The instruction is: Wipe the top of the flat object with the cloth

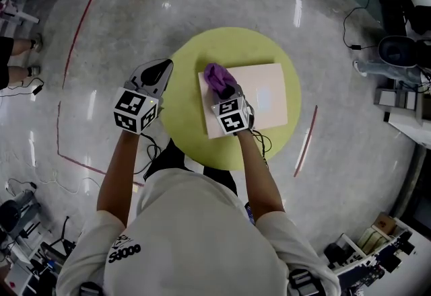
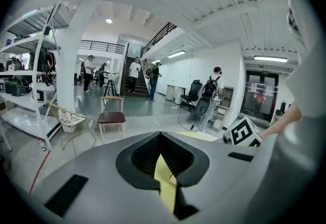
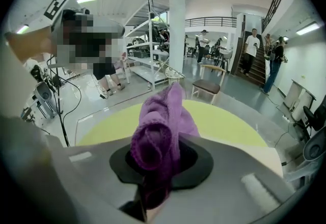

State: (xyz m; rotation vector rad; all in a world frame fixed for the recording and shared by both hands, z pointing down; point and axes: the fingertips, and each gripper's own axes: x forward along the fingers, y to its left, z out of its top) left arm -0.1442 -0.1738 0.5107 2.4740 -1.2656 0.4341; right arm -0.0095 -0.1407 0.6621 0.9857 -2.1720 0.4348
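Yellow table (image 1: 182,96), pale board (image 1: 269,96), right gripper (image 1: 225,91) clamping cloth (image 1: 217,76)

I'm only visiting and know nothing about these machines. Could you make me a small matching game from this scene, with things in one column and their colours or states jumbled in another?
Things:
1. cloth
2. flat board
3. round table
4. left gripper

States:
A. yellow-green
B. holds nothing, at the table's left edge
C. purple, clamped in the right gripper
D. pale, lying flat on the table

Pairs: 1-C, 2-D, 3-A, 4-B.
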